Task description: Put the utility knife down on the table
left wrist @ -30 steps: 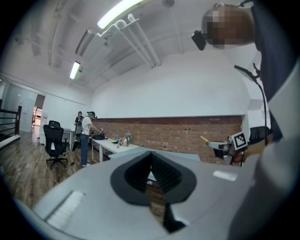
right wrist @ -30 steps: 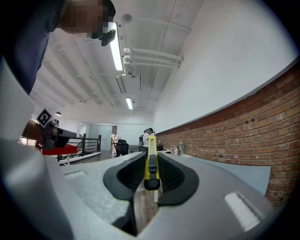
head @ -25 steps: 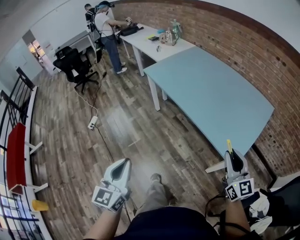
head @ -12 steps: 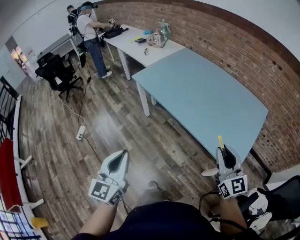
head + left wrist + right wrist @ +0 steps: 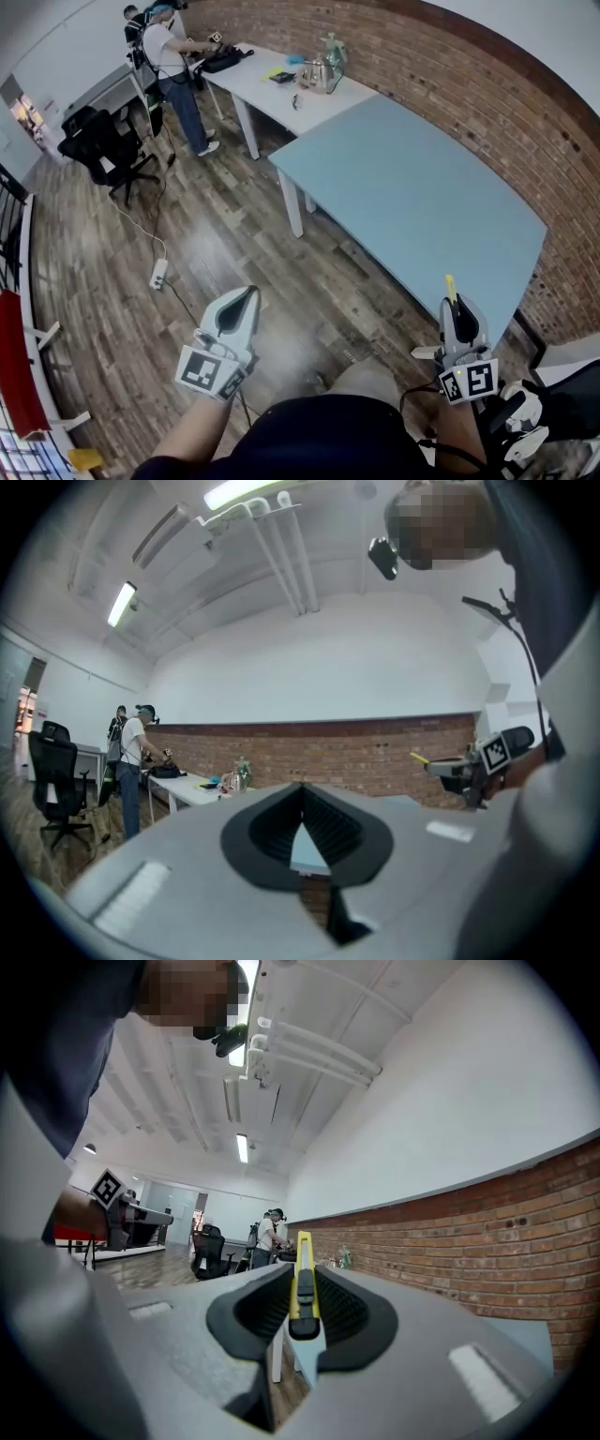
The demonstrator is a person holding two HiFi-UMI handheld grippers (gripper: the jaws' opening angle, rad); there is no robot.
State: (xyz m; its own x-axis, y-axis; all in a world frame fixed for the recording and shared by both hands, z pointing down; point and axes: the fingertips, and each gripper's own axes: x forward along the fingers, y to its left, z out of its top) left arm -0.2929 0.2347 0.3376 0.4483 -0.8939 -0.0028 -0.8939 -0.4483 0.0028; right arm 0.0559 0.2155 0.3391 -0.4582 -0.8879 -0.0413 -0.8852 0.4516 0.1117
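Note:
The utility knife (image 5: 303,1283) is yellow and black. It sits lengthwise between the pads of my right gripper (image 5: 302,1267), which is shut on it. In the head view the knife's yellow tip (image 5: 450,286) sticks out of the right gripper (image 5: 457,314) at the near corner of the light blue table (image 5: 412,187). My left gripper (image 5: 246,298) hangs over the wooden floor left of that table, shut and empty. In the left gripper view its jaws (image 5: 302,787) meet at the tips with nothing between them. The right gripper (image 5: 469,766) shows at that view's right.
A white table (image 5: 281,89) with a kettle, a bag and small items stands behind the blue one. A person (image 5: 169,56) works at its far end. An office chair (image 5: 98,145) and a power strip (image 5: 157,272) with its cable are on the floor at left. A brick wall (image 5: 487,103) runs behind both tables.
Both grippers have been carried forward across the floor, closer to the blue table's near corner. The knife stays in the right gripper. The left gripper stays shut.

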